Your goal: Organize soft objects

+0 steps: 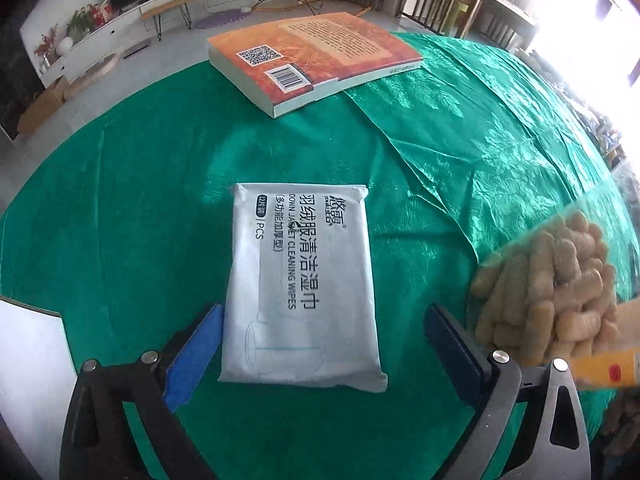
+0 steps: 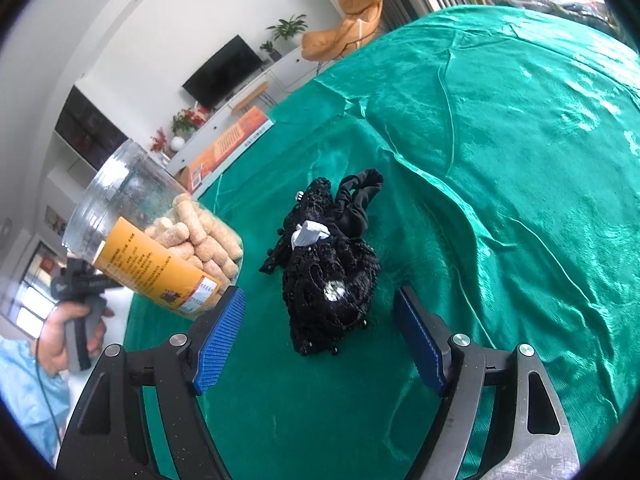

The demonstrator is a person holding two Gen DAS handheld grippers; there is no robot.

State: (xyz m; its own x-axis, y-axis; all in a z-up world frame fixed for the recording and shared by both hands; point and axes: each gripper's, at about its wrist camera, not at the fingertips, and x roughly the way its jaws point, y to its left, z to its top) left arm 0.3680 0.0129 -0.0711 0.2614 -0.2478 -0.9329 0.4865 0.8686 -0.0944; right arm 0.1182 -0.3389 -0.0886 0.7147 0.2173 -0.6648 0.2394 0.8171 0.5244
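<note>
A white pack of cleaning wipes lies flat on the green tablecloth. My left gripper hangs over its near end, open, one blue pad on each side. The left pad is close to the pack's edge and the right pad stands clear of it. In the right wrist view a crumpled black lace garment with a white tag lies on the cloth. My right gripper is open around its near part, and neither pad touches it.
An orange paperback lies at the table's far edge. A clear jar of tan snack sticks with a yellow label is between the two grippers. A white board lies at the near left. A person's hand grips the other tool's handle.
</note>
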